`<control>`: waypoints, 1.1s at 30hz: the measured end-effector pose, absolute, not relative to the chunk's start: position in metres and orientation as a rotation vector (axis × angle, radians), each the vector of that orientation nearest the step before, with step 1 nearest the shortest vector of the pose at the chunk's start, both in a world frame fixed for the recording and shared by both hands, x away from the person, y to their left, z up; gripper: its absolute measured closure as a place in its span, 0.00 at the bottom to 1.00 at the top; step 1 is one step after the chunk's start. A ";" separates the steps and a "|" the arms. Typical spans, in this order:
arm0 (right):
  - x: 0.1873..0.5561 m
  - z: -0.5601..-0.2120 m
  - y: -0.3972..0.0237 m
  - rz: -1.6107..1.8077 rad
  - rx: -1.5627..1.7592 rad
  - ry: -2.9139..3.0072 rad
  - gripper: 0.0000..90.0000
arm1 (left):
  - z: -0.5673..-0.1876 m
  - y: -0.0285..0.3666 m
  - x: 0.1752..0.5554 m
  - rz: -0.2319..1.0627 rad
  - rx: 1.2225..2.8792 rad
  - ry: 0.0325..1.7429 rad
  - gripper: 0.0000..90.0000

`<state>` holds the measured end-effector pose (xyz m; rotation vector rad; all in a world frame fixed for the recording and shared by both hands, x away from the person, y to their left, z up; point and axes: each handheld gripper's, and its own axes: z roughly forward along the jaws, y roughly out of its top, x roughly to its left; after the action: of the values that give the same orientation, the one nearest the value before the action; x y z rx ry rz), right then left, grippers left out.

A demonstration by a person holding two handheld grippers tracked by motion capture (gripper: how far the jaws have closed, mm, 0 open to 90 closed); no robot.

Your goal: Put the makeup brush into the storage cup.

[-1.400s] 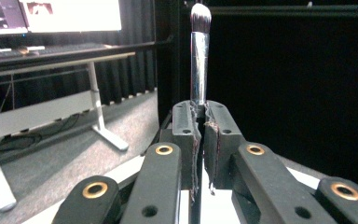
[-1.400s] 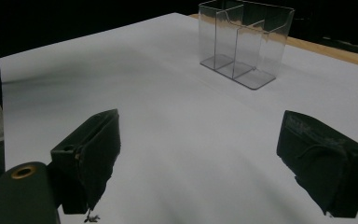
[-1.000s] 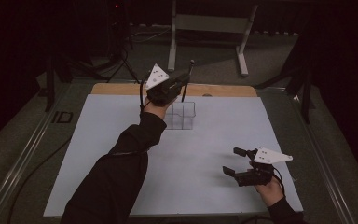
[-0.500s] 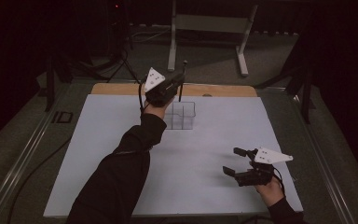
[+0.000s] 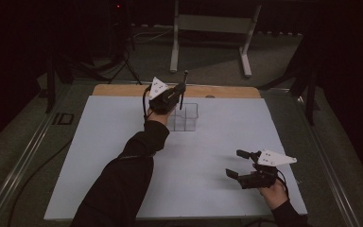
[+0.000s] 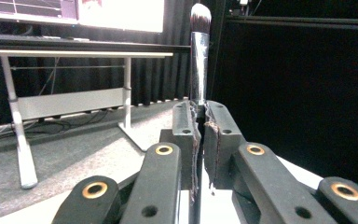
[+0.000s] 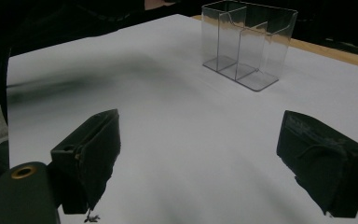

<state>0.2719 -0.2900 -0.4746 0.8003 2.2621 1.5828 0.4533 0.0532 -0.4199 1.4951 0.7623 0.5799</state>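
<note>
1. The left hand-held gripper [image 5: 178, 90] clamps the makeup brush [image 6: 199, 56] upright over the clear organizer [image 5: 185, 117].
2. Keep the brush vertical and lower it slowly into one compartment.
3. The right hand-held gripper [image 5: 238, 163] waits open.

I lose the lower handle of the slim silver-handled makeup brush [image 6: 199, 60] behind my left gripper [image 6: 200, 135]; the clear plastic divided holder [image 5: 185, 117] is too faint to tell its compartments.

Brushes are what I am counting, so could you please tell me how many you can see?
1. The brush stands upright, clamped in the left gripper, bristles up, above the clear organizer. Its lower end may hide behind the jaws.
</note>
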 end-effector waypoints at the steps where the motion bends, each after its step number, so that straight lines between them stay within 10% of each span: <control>1: 0.272 -0.475 -0.290 1.583 0.800 2.262 0.15 | -0.422 0.054 0.453 0.582 1.487 0.757 0.95; 33: 0.271 -0.475 -0.289 1.576 0.796 2.268 0.15 | -0.471 0.044 0.447 0.559 1.611 0.893 0.95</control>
<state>0.2714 -0.2891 -0.4749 0.7962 2.2676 1.5757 0.4472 0.0442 -0.4713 1.6110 0.8934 0.5585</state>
